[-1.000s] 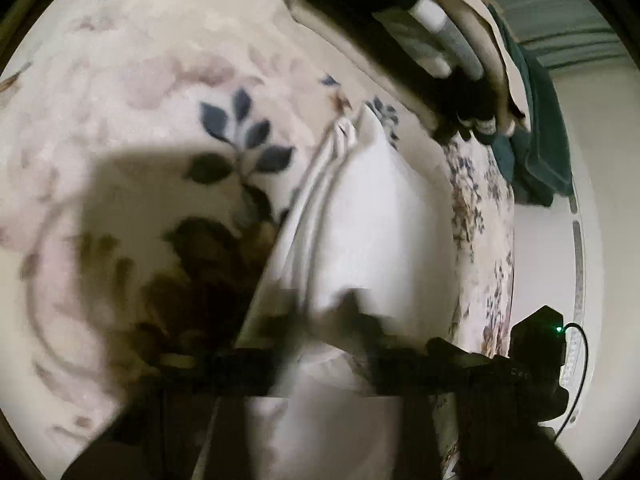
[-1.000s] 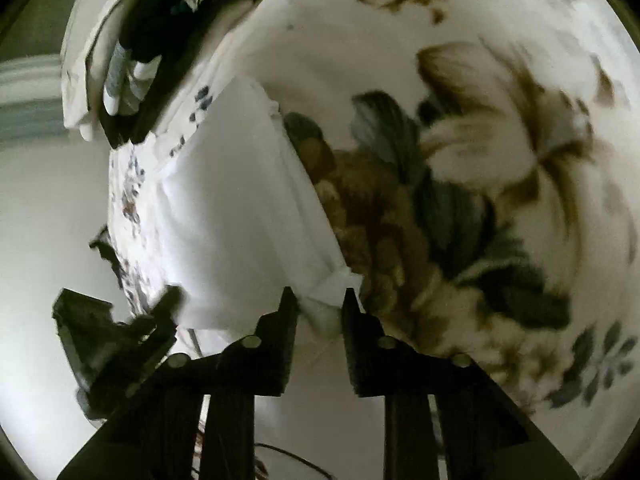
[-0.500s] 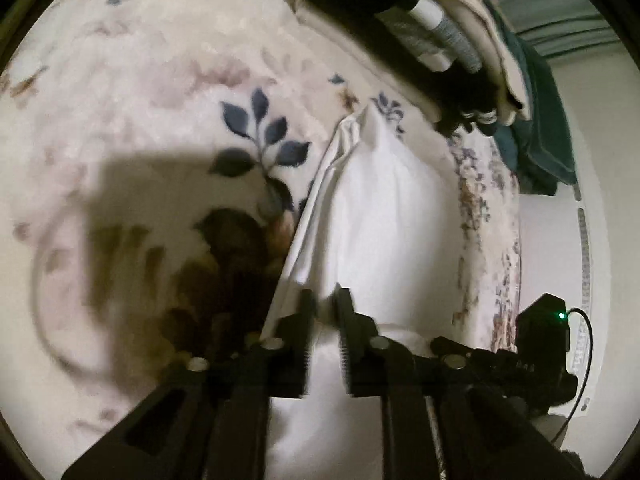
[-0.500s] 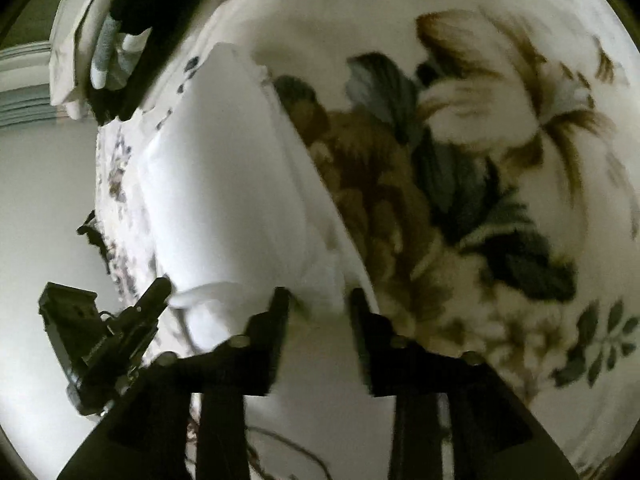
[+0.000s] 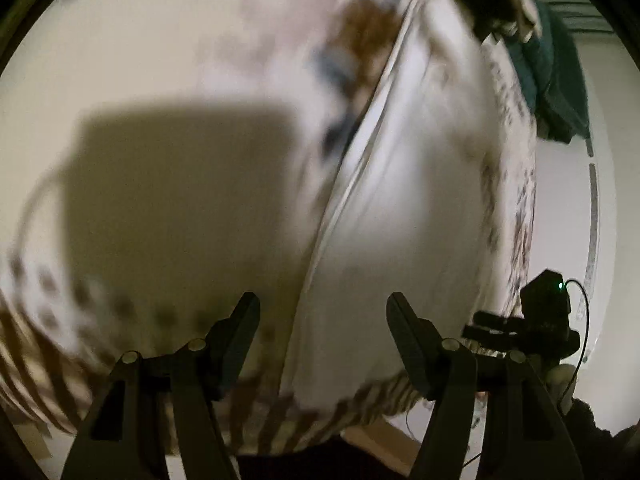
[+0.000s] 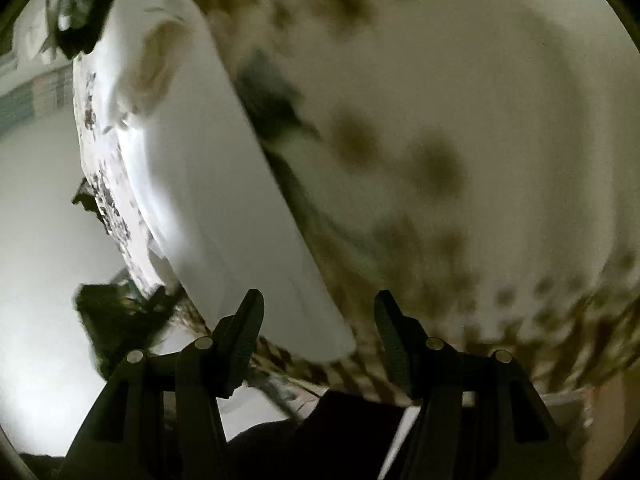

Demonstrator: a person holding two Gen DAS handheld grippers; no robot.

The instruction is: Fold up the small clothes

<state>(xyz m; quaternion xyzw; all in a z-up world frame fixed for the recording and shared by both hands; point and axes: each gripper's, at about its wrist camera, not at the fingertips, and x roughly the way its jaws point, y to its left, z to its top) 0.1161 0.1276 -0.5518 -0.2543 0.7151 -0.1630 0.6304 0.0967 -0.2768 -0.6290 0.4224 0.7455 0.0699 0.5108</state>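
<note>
A folded white garment (image 5: 404,200) lies flat on a floral blanket (image 5: 180,80); it also shows in the right wrist view (image 6: 216,200). My left gripper (image 5: 322,312) is open and empty, its jaws spread wide just short of the garment's near edge. My right gripper (image 6: 318,308) is open and empty too, over the garment's near right corner. Both views are blurred by motion.
A pile of dark and light clothes (image 5: 516,8) lies at the far end of the blanket, with a teal garment (image 5: 560,80) beside it. The blanket's edge (image 5: 520,208) drops off to a white floor. The other gripper's body (image 5: 544,312) shows at the right.
Both grippers were shut on the white garment's near edge; both have let go, opened wide and pulled back toward the blanket's near edge. The garment now lies flat.
</note>
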